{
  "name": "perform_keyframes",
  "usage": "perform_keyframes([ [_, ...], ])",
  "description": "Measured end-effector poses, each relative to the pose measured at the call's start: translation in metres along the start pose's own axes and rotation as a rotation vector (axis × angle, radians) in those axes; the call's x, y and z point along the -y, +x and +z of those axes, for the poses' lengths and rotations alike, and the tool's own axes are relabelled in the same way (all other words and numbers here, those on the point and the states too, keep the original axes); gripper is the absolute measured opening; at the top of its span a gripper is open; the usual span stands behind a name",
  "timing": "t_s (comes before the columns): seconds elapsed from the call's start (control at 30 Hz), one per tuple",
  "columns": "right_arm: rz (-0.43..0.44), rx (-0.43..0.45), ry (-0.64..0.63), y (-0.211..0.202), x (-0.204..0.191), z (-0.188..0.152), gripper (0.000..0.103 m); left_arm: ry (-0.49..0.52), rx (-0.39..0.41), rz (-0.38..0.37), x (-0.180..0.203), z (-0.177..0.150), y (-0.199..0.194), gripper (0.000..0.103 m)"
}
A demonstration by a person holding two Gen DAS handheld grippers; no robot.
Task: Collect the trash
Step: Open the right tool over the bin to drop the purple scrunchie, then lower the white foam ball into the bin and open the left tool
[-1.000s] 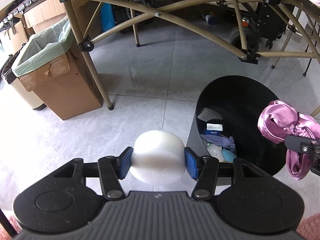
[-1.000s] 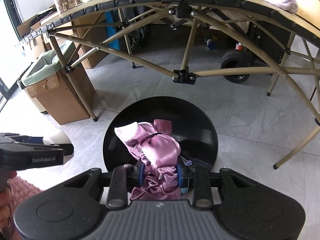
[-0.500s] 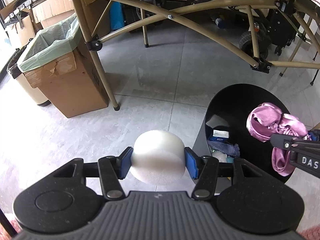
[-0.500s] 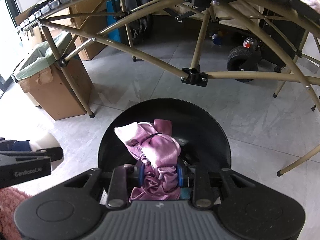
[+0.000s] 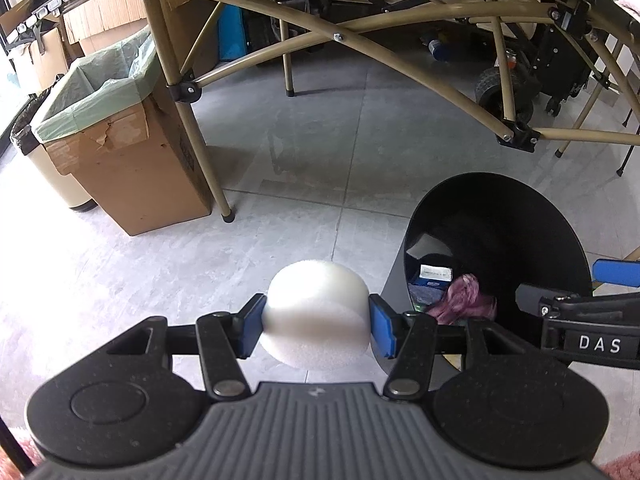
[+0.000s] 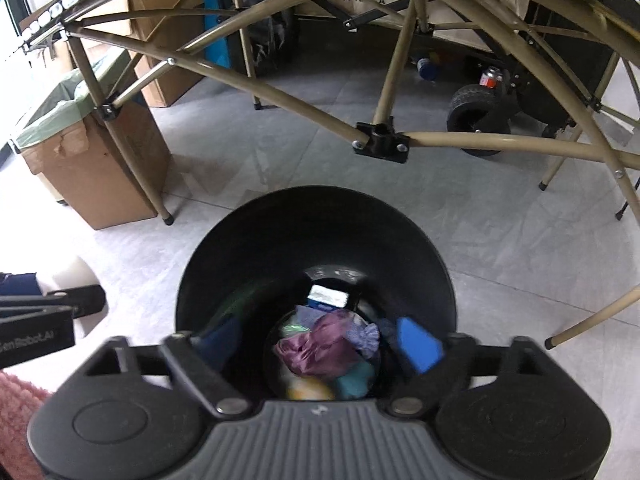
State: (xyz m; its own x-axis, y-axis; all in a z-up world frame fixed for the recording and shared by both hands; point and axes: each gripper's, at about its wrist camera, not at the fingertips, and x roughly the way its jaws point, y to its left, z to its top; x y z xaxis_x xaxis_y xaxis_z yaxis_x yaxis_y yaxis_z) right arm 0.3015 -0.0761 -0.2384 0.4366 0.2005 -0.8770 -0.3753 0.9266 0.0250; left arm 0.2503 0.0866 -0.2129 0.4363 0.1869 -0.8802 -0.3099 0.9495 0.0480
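Jaws on the right gripper are standing wide, having just been opening, nothing between them; blue pads are smearing with blur. Left gripper is clamping one white foam puck, lower centre. Pink satin cloth, gripped a second ago, is now lying inside the black bin at frame bottom, partly burying other trash that is hard to identify.
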Motion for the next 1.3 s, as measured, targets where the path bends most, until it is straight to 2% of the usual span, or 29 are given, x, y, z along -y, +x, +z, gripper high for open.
perform_keyframes([
  [0.07, 0.003, -0.006, 0.009, 0.001, 0.003, 0.000, 0.100, -0.001, 0.000, 0.001, 0.000, 0.000, 0.000, 0.055],
  [0.13, 0.009, -0.010, 0.014, 0.001, 0.005, 0.000, 0.103, 0.001, -0.001, -0.003, 0.000, 0.000, 0.000, 0.055],
  [0.73, -0.008, 0.000, 0.029, -0.010, 0.020, 0.000, 0.103, 0.007, 0.036, -0.069, 0.009, 0.004, -0.015, 0.055],
  [1.03, -0.021, 0.056, 0.059, -0.036, 0.039, 0.003, 0.103, 0.052, 0.076, -0.104, 0.032, 0.015, -0.020, 0.055],
  [1.3, -0.073, 0.096, 0.090, -0.051, 0.059, -0.001, 0.103, 0.107, 0.085, -0.134, 0.055, 0.020, -0.020, 0.055],
])
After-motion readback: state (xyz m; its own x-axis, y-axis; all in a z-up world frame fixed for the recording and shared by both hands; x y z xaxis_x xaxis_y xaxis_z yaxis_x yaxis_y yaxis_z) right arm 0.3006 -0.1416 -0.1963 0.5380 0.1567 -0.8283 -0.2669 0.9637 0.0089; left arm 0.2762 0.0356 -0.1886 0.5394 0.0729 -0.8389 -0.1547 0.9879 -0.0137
